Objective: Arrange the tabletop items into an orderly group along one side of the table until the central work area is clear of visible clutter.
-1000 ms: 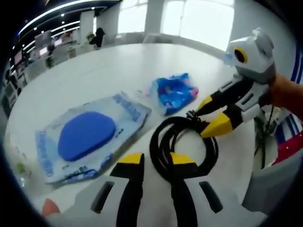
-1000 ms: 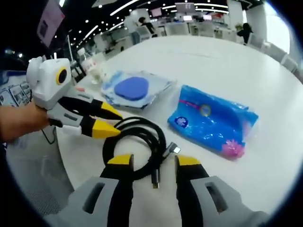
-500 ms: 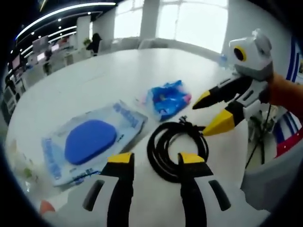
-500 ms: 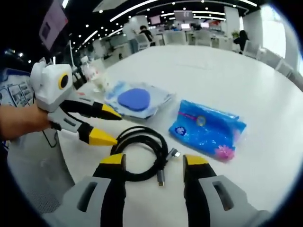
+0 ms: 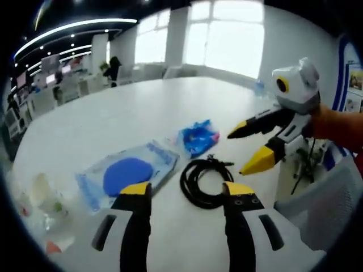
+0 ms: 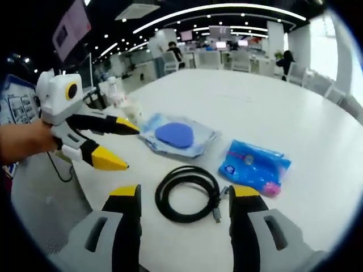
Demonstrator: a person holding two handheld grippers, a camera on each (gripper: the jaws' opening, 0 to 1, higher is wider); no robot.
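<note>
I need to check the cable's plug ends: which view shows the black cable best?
The right gripper view: the black cable lies close and whole, its plugs showing beside the coil. The left gripper view shows the same coil, smaller and farther off.

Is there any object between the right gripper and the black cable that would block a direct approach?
Nothing visible does. In the right gripper view the black cable lies coiled on bare table just ahead of the open right gripper. The blue packet lies to one side, the left gripper to the other.

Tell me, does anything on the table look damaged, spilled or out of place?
Nothing stands out. The coiled black cable, the blue packet and the clear pouch with a blue pad lie intact, close together on the white table.
</note>
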